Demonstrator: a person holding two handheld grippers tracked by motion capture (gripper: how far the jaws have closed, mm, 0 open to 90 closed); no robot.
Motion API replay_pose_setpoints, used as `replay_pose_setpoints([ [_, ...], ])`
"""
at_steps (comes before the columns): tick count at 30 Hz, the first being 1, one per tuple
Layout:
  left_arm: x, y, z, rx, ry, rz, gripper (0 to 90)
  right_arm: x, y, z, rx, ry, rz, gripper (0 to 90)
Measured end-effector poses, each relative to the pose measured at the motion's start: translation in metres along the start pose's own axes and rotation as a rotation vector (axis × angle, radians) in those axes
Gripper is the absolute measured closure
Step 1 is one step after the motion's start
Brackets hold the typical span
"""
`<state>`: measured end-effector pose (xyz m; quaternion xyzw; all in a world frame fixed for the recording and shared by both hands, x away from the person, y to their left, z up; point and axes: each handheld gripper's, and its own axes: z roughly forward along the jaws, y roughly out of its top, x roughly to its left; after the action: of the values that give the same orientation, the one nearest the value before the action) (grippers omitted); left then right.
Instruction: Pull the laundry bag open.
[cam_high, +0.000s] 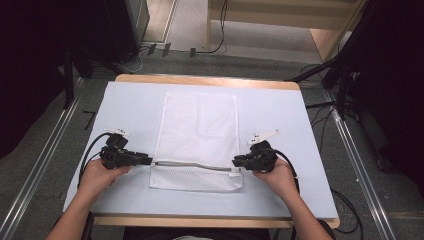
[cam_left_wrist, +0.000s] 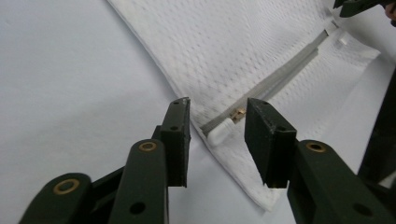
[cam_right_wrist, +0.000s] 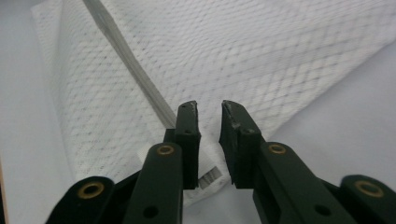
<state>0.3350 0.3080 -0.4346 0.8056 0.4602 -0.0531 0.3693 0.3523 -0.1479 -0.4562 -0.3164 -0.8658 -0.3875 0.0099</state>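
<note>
I've got the white mesh zip-up laundry bag (cam_high: 197, 137) flat on the pale blue table cover (cam_high: 280, 107), between both grippers. Left gripper (cam_left_wrist: 217, 121) jaws wide apart, the white zip pull (cam_left_wrist: 223, 129) sitting btwn them, not pinched. Right gripper (cam_right_wrist: 208, 116) jaws only slightly apart over the bag's other zip end, w/ the small label tag (cam_right_wrist: 209, 176) just under them.

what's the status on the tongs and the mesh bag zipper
Left tongs open, straddling the zipper pull. Right tongs open a crack over the mesh laundry bag corner by its label. Nothing in the way.
</note>
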Motion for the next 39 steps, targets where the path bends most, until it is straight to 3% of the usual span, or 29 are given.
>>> replay_pose_setpoints([
  [3, 0.001, 0.000, -0.002, -0.031, 0.032, 0.011, 56.4, -0.004, -0.001, -0.003, -0.017, -0.012, 0.010, 73.2],
  [12, 0.009, 0.000, -0.009, -0.063, 0.093, 0.015, 44.4, -0.016, -0.004, -0.010, -0.054, -0.066, 0.028, 57.3],
  [19, 0.019, -0.002, -0.013, -0.091, 0.142, -0.004, 39.4, -0.028, -0.008, -0.016, -0.081, -0.102, 0.079, 47.7],
  [24, 0.024, -0.002, -0.014, -0.086, 0.182, -0.010, 37.6, -0.036, -0.012, -0.020, -0.094, -0.132, 0.119, 44.4],
  [30, 0.031, -0.002, -0.014, -0.085, 0.185, -0.053, 36.6, -0.040, -0.013, -0.020, -0.097, -0.169, 0.142, 43.3],
  [39, 0.032, -0.002, -0.014, -0.083, 0.187, -0.054, 36.3, -0.040, -0.013, -0.017, -0.092, -0.173, 0.145, 40.3],
])
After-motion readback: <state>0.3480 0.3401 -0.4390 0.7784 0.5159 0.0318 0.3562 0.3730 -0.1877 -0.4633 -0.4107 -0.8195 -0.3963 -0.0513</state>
